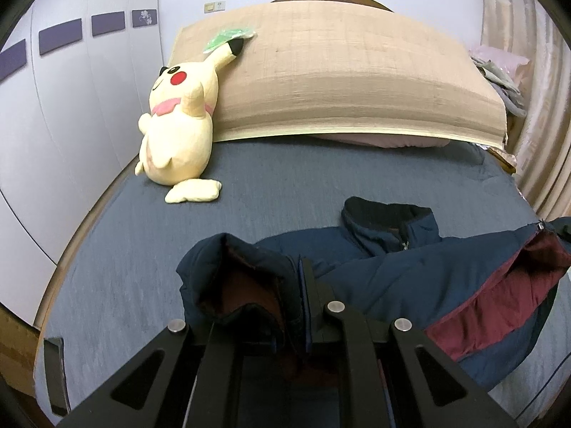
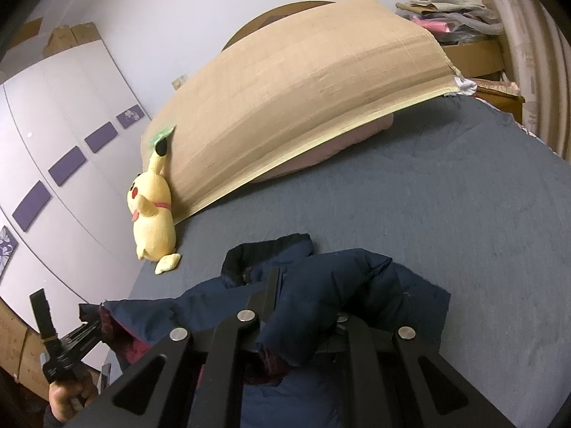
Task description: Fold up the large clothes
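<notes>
Both the left hand-held gripper [image 1: 303, 285] and the right hand-held gripper [image 2: 285, 306] are clamped on the navy jacket [image 1: 410, 267] (lining showing); folding looks barely begun, collar [image 1: 385, 217] ahead unfolded.

place: home bedroom | ahead of grippers: bed [image 1: 249, 214], blue-grey sheet, woven mat [image 1: 357, 82], yellow plush toy [image 1: 182, 125] | left: white wardrobe [image 1: 71, 107] | right: curtain [image 1: 542, 142]

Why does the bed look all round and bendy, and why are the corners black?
Left wrist view: the wide lens bows the bed and wardrobe; corners go dark. Right wrist view: same bending, the mat curves, and the jacket close up looks soft.
</notes>
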Motion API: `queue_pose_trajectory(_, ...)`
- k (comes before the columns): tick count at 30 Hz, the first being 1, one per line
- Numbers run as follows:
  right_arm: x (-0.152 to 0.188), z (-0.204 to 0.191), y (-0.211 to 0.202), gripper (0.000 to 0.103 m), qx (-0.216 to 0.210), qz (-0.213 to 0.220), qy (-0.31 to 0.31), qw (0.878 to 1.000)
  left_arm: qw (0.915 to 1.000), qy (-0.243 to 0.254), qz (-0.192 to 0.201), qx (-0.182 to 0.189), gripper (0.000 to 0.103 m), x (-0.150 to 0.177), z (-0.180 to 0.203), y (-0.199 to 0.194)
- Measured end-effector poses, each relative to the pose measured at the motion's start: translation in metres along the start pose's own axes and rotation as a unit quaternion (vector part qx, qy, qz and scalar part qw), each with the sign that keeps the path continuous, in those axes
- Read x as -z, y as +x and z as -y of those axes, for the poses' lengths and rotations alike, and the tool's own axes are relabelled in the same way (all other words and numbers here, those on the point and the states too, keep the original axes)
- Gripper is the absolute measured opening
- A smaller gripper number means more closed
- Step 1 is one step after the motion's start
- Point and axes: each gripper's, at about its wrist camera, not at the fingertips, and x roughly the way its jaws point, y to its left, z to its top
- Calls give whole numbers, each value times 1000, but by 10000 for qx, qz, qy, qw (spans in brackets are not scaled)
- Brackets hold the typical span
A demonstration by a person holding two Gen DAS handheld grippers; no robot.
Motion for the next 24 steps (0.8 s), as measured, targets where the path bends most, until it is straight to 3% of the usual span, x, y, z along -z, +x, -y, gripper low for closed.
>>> queue_pose_trajectory(10, -24, 13, 57, 11, 221, -198, 122, 9995, 9996, 72, -251, -134, 11, -23, 6, 48)
queue_pose_trajectory(24, -19, 38, 143, 11, 573, -666, 217, 9959, 9964, 10, -804, -273, 11, -13, 8, 121)
